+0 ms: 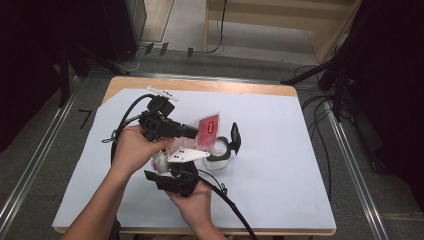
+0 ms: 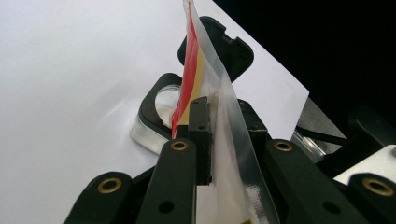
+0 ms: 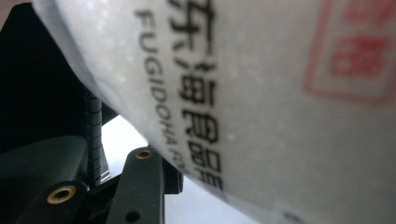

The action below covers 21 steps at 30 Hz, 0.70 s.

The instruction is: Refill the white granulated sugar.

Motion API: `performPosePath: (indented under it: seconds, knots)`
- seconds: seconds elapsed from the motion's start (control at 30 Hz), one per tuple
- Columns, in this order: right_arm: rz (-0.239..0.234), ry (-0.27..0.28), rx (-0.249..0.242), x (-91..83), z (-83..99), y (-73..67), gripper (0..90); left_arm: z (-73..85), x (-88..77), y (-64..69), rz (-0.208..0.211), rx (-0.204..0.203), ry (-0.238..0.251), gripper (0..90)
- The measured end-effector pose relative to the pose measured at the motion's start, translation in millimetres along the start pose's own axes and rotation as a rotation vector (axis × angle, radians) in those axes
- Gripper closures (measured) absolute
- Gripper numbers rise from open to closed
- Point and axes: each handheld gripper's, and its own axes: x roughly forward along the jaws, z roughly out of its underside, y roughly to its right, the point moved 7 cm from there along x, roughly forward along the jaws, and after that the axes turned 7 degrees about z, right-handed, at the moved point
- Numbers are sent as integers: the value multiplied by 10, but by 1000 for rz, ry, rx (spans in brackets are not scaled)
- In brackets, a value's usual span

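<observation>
I have both tools clamped on the bag [image 1: 200,137], left tool [image 2: 208,105] pinching its top, right tool [image 1: 172,172] gripping its bulk, tilted above the open jar [image 1: 220,152] on the bench [image 1: 280,160]; pouring not done.

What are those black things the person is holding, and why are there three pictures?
They are hand-held grippers, tongs with two black jaws and a small camera on each. One picture looks down from above the table, which has a white sheet on it. The other two come from the cameras riding on the grippers.

The left gripper pinches the top of a see-through plastic bag with a red label. The right gripper holds the fat lower part of the same bag; seen so close, its white contents and printed letters look huge. Under the bag, on the table, stands a small clear jar with its black lid flipped open.
</observation>
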Motion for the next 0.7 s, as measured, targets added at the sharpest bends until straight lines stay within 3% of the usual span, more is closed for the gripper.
performPosePath:
  seconds: [0.7]
  knots:
    - [1,1,4,2,1,-1,619,1,3,4,4,1,-1,800]
